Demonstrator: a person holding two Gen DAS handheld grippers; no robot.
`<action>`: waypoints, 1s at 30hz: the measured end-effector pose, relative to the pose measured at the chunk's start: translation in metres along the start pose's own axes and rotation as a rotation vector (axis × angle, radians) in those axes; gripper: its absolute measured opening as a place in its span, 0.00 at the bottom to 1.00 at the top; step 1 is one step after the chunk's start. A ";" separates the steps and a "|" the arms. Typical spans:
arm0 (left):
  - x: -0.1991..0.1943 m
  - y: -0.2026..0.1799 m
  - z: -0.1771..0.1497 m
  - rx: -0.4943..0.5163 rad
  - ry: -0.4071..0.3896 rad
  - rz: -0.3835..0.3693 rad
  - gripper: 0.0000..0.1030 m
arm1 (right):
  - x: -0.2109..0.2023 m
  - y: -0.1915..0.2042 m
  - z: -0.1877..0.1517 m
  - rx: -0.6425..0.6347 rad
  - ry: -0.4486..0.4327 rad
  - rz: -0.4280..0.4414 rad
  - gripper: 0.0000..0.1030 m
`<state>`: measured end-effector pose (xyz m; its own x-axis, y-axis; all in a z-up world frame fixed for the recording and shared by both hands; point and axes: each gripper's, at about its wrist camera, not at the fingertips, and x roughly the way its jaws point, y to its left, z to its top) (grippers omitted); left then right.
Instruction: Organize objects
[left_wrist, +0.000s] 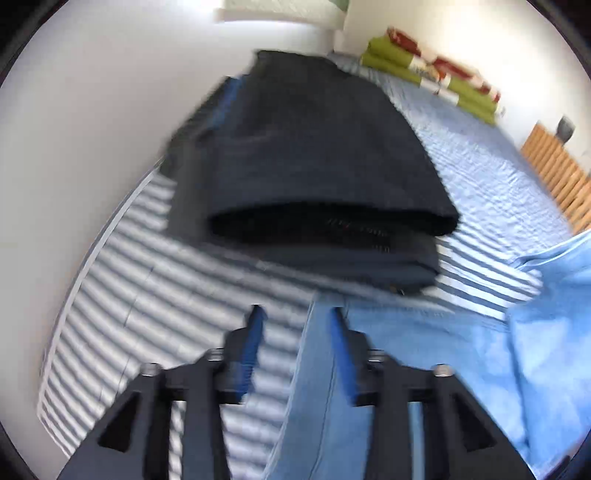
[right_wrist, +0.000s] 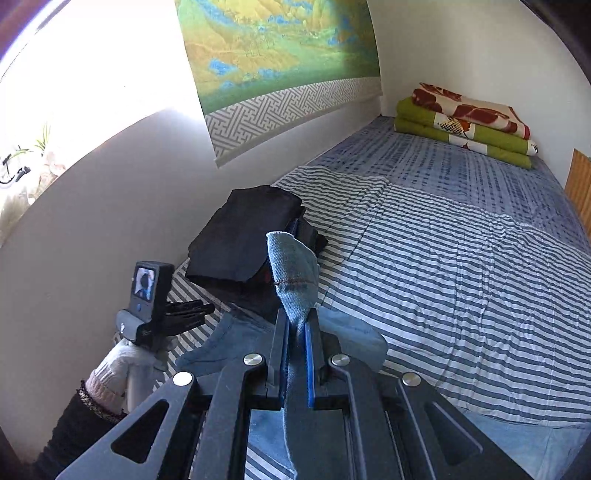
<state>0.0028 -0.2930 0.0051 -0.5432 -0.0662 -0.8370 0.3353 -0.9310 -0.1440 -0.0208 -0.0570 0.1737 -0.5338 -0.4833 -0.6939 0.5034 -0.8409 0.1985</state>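
A stack of dark folded clothes (left_wrist: 310, 166) (right_wrist: 243, 240) lies on the striped quilt by the wall. Light blue jeans (left_wrist: 388, 354) are spread in front of it. My right gripper (right_wrist: 297, 325) is shut on a fold of the jeans (right_wrist: 291, 273), which sticks up above its fingertips. My left gripper (left_wrist: 295, 317) is open just short of the dark stack, over the jeans' edge, with nothing pinched between its fingers. In the right wrist view the left gripper (right_wrist: 192, 310) shows at the lower left, held by a gloved hand (right_wrist: 122, 362).
The bed's striped quilt (right_wrist: 443, 277) runs toward a folded green and red blanket (right_wrist: 461, 125) (left_wrist: 424, 70) at the far end. A white wall (right_wrist: 110, 203) with a landscape hanging (right_wrist: 277, 55) borders the left. A wooden slatted panel (left_wrist: 554, 173) stands at the right.
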 end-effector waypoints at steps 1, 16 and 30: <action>-0.010 0.012 -0.014 -0.015 -0.001 -0.047 0.47 | 0.000 0.001 -0.001 0.001 0.000 0.006 0.06; -0.012 0.037 -0.133 0.206 0.103 -0.135 0.59 | 0.002 -0.004 -0.002 0.046 0.049 -0.006 0.06; -0.100 0.022 -0.060 0.137 0.143 -0.186 0.35 | 0.015 0.007 0.005 0.041 0.047 -0.037 0.06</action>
<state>0.1102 -0.2851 0.0539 -0.4682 0.1532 -0.8703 0.1275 -0.9628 -0.2381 -0.0286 -0.0715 0.1679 -0.5187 -0.4409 -0.7325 0.4552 -0.8677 0.1998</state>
